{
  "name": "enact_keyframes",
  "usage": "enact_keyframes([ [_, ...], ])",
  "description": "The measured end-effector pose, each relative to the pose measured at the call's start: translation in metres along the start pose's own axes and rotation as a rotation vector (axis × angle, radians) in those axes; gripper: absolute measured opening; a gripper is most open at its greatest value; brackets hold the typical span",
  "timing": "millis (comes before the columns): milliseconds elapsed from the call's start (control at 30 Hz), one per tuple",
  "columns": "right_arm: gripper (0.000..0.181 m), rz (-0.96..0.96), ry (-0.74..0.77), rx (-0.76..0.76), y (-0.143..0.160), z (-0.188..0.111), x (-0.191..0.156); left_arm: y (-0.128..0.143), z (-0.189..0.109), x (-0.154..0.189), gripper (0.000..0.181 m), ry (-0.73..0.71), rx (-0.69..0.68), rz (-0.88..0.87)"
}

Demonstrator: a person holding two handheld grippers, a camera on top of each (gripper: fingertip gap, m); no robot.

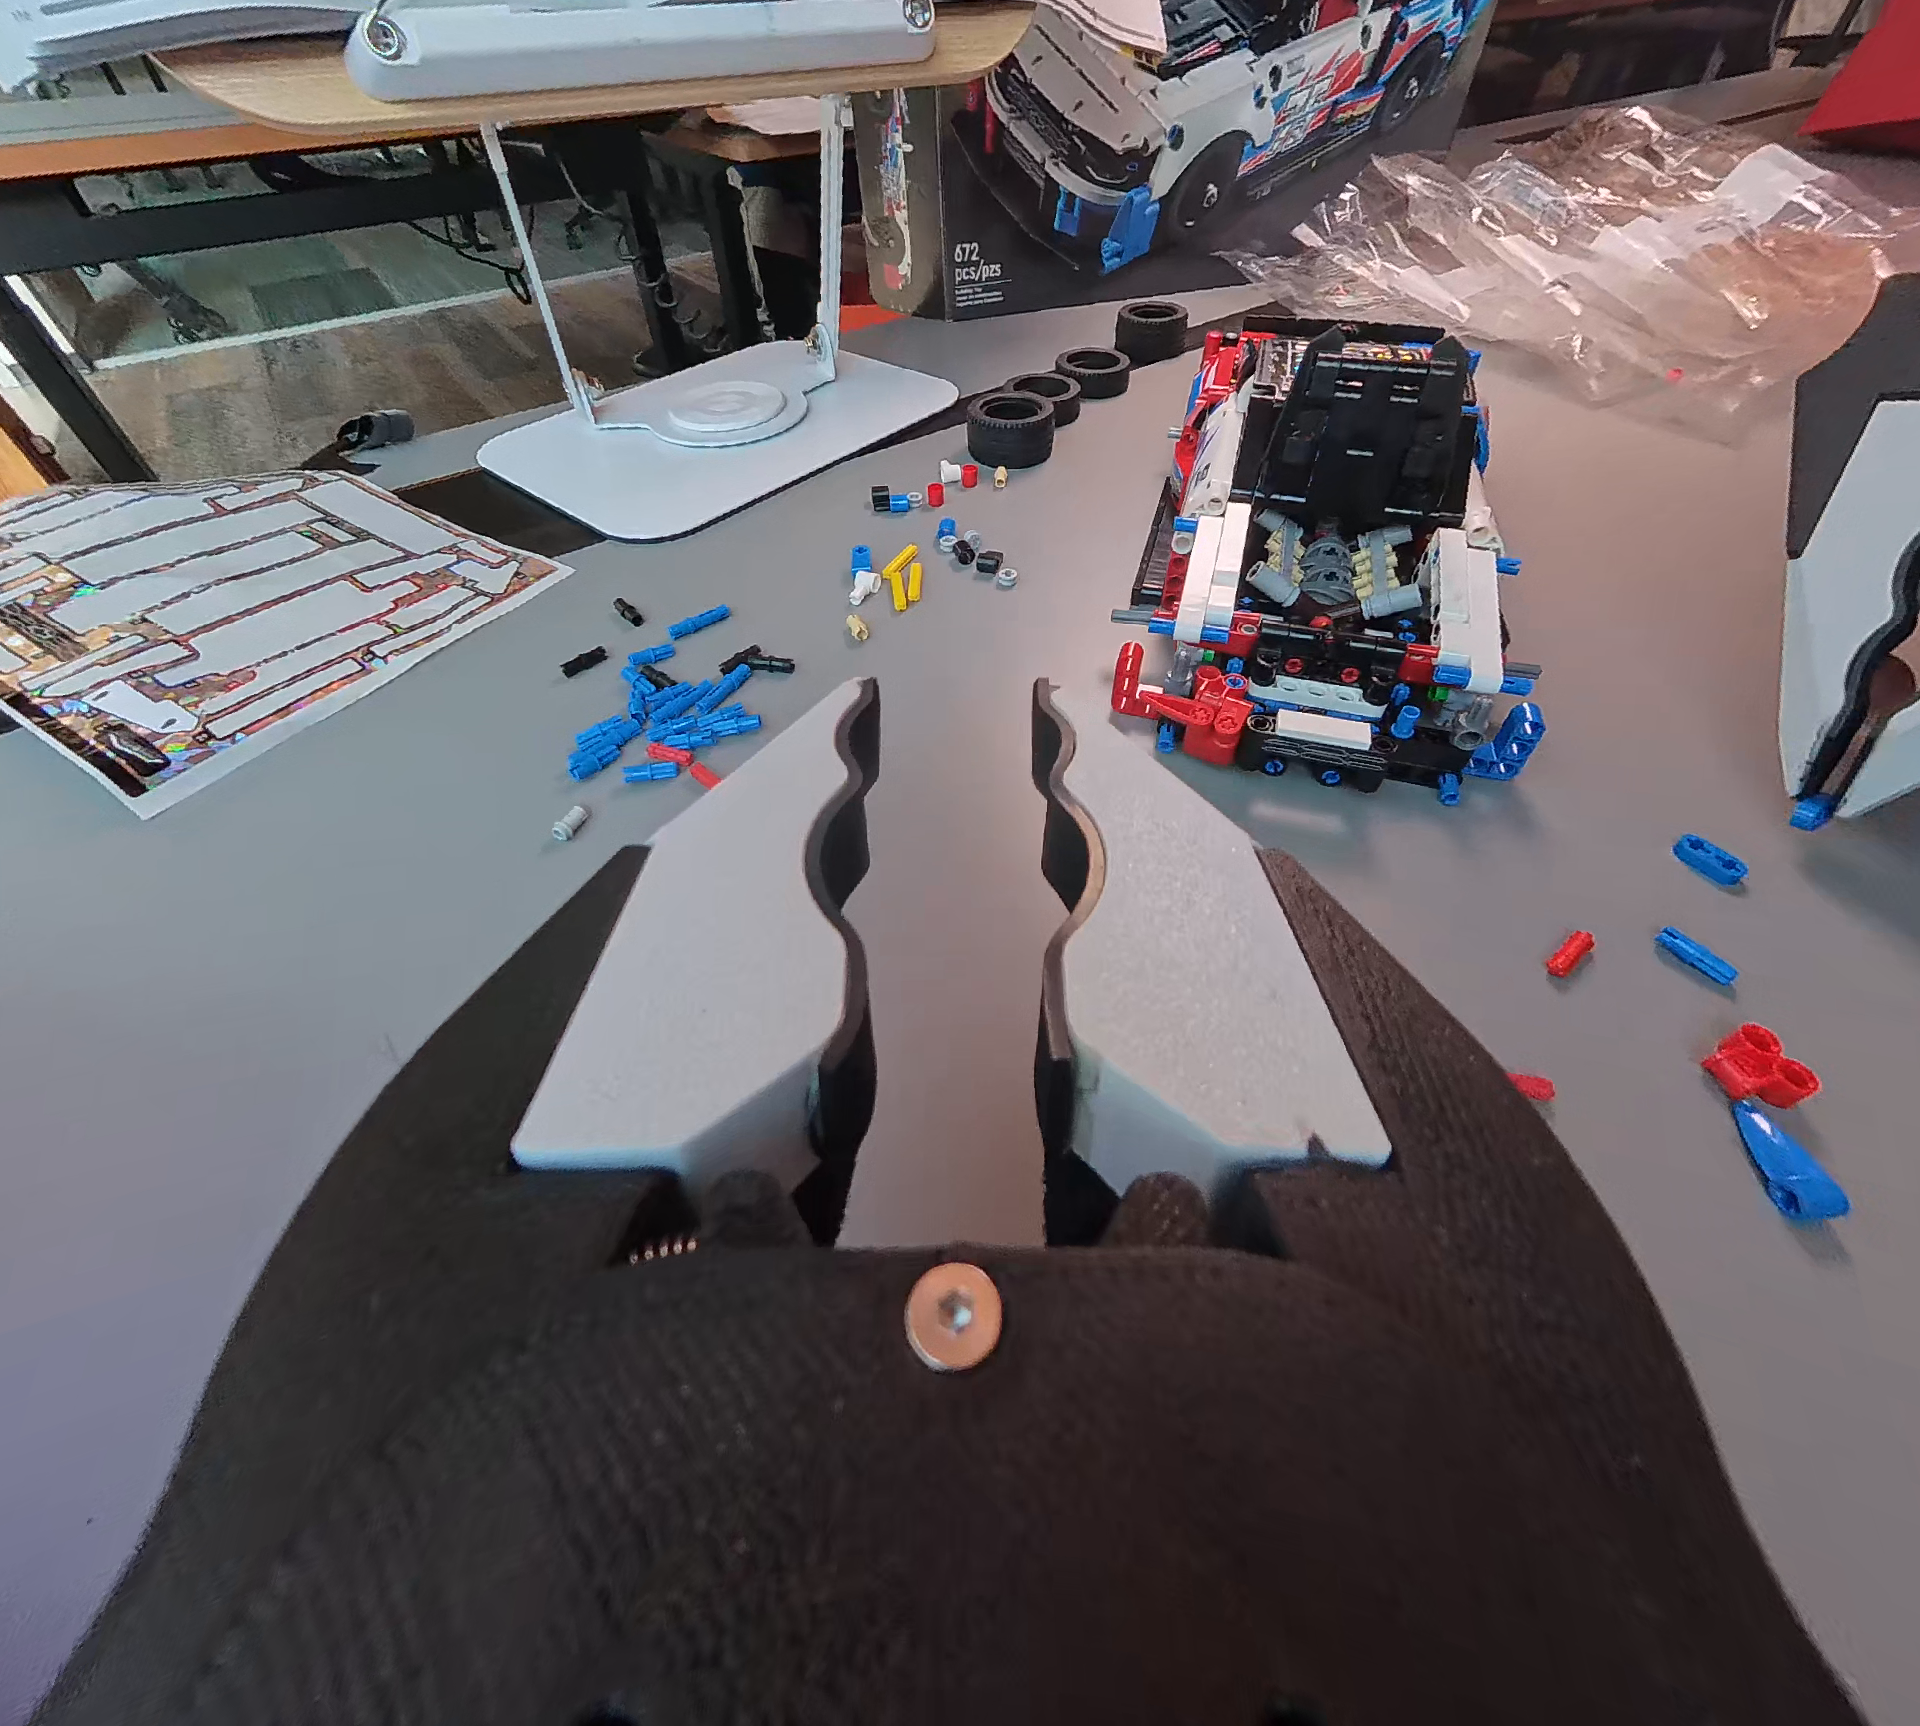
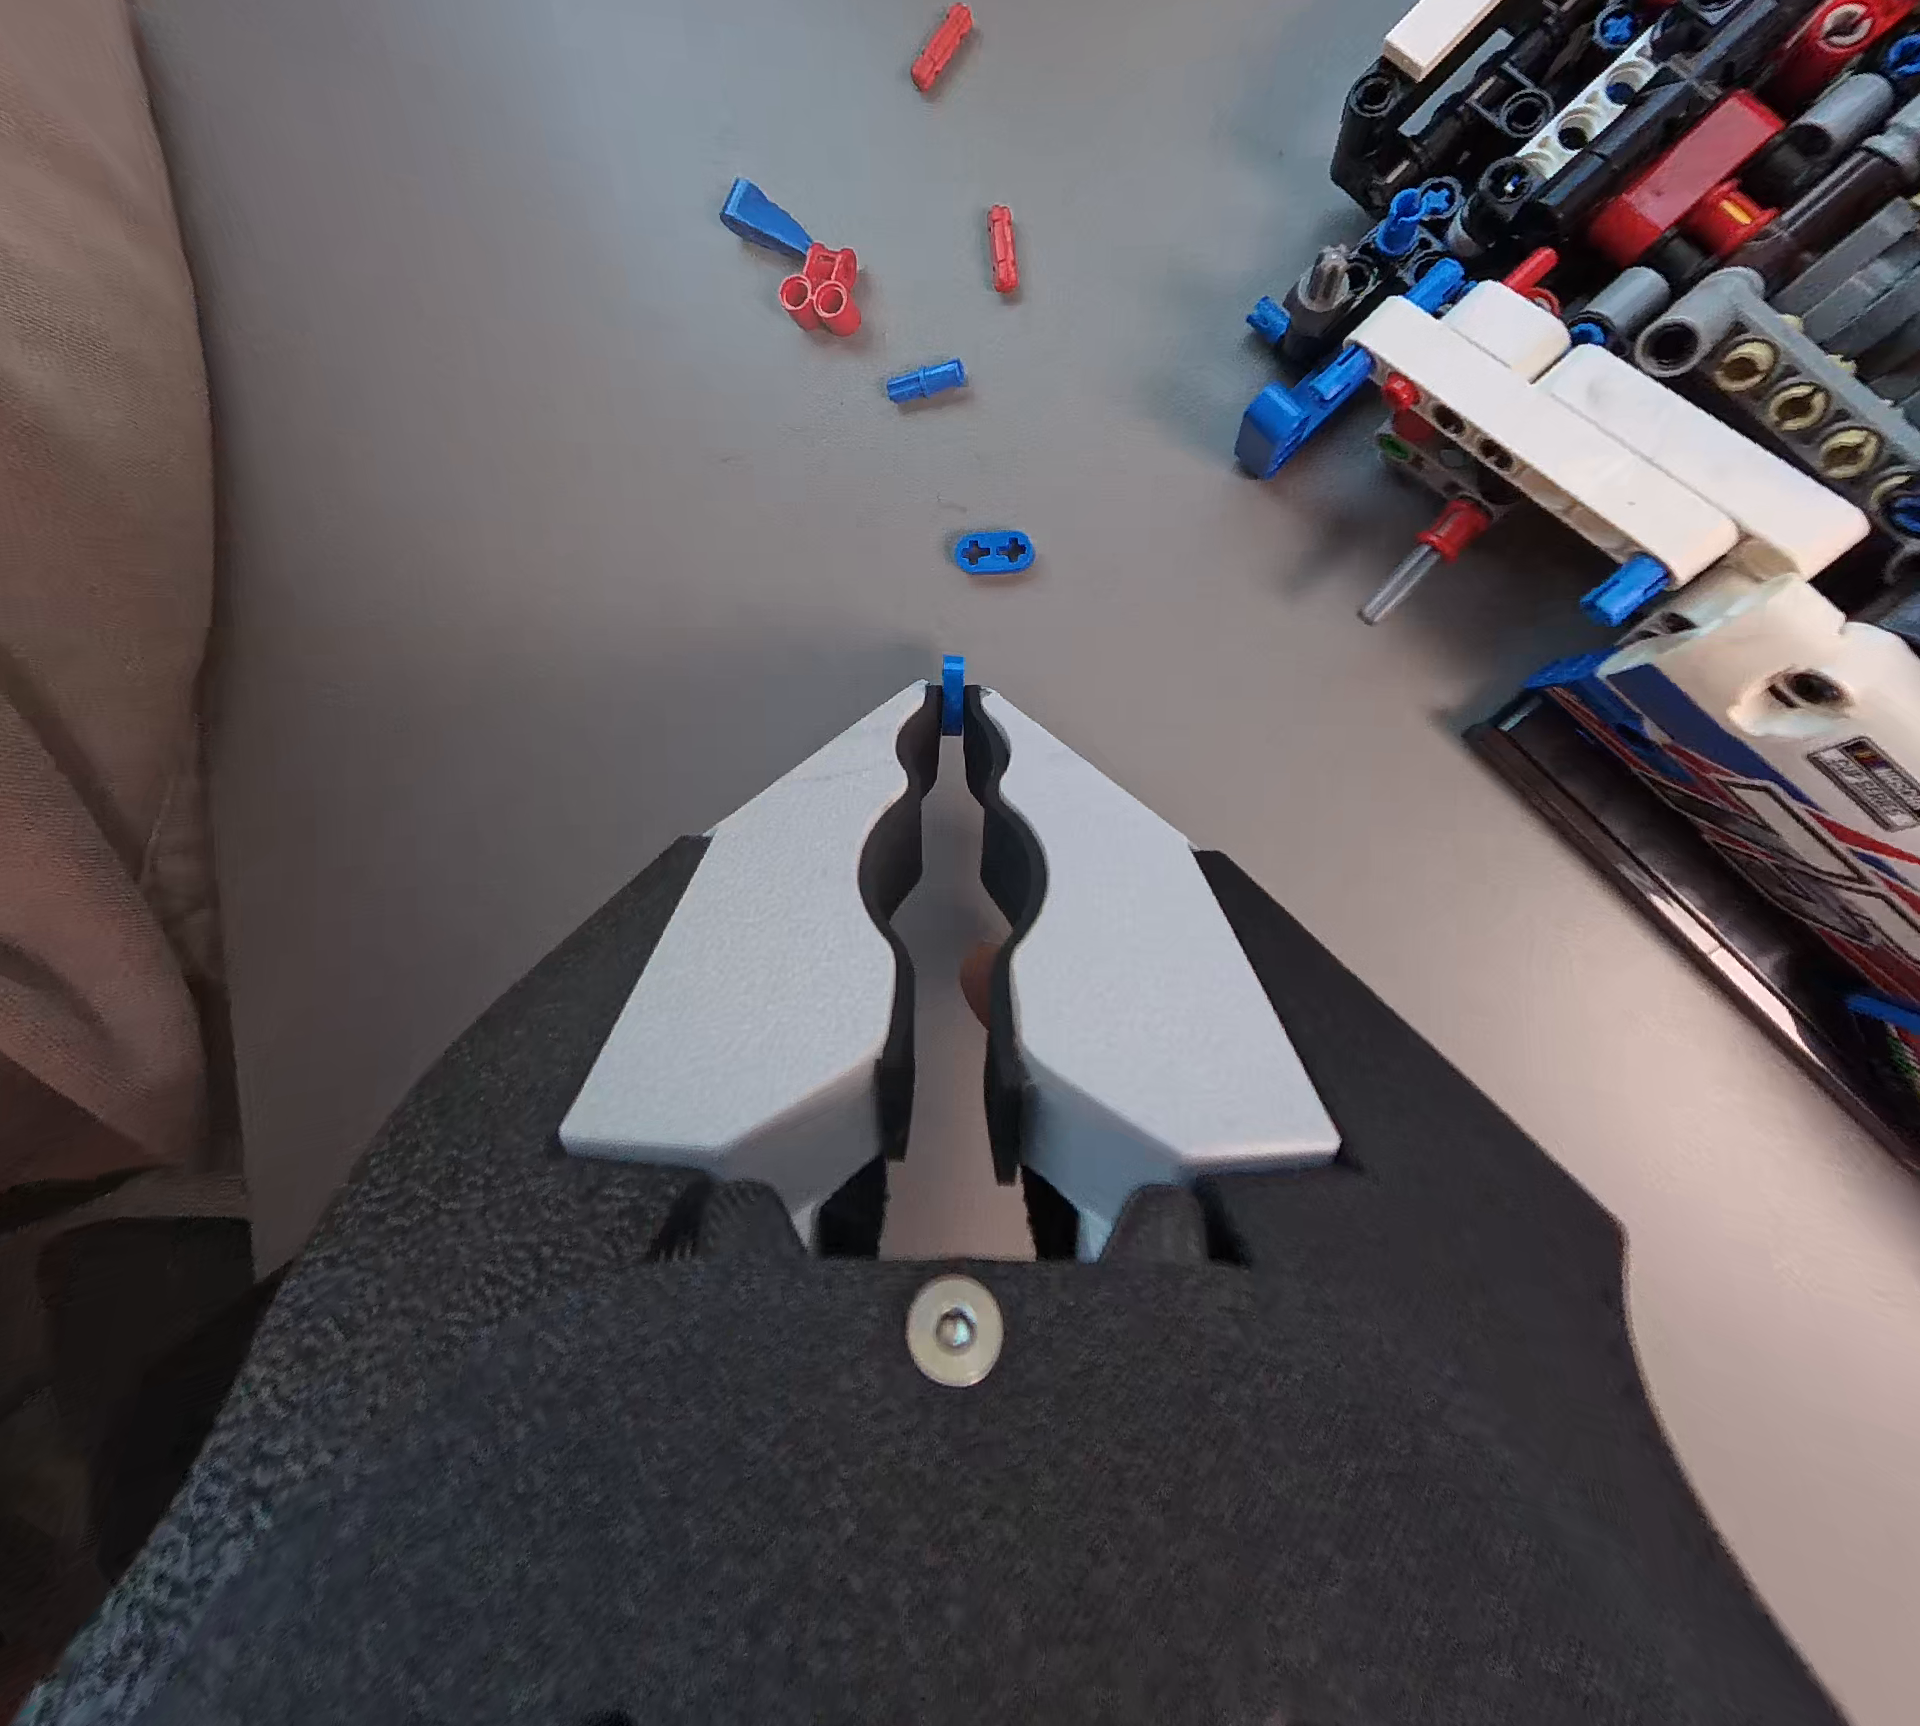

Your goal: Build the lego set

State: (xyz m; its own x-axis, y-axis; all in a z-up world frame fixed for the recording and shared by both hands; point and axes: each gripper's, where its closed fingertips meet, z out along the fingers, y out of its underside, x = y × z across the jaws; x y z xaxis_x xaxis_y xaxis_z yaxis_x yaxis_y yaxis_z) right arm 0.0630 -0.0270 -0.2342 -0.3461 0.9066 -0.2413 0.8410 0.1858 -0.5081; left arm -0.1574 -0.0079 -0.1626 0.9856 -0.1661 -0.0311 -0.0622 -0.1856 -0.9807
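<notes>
The risk right now is that thin blue piece slipping: the right gripper pinches it only at the very tips, edge-on, so a nudge against the desk or the car could twist it loose or flick it out, I'd judge. It hangs low above the desk, just short of a blue two-hole link lying flat ahead. Past that sit a blue pin, a red connector and two red pins, all loose; a careless sweep would scatter them. The half-built car fills the upper right of the right wrist view.

The left gripper hovers with its jaws well apart, holding nothing and touching nothing. Beyond it, upper left of its fingers, lies a heap of blue pins.
</notes>
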Motion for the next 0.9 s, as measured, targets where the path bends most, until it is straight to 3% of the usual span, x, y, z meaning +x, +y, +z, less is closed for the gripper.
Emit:
enact_keyframes([
  [667,0.006,-0.043,0.187,0.041,0.012,-0.002,0.014,0.006,0.003,0.002,0.025,-0.067,-0.026,0.095],
  [900,0.021,-0.027,0.431,0.290,-0.012,-0.038,0.029,0.006,0.002,0.000,0.024,-0.101,-0.027,0.130],
])
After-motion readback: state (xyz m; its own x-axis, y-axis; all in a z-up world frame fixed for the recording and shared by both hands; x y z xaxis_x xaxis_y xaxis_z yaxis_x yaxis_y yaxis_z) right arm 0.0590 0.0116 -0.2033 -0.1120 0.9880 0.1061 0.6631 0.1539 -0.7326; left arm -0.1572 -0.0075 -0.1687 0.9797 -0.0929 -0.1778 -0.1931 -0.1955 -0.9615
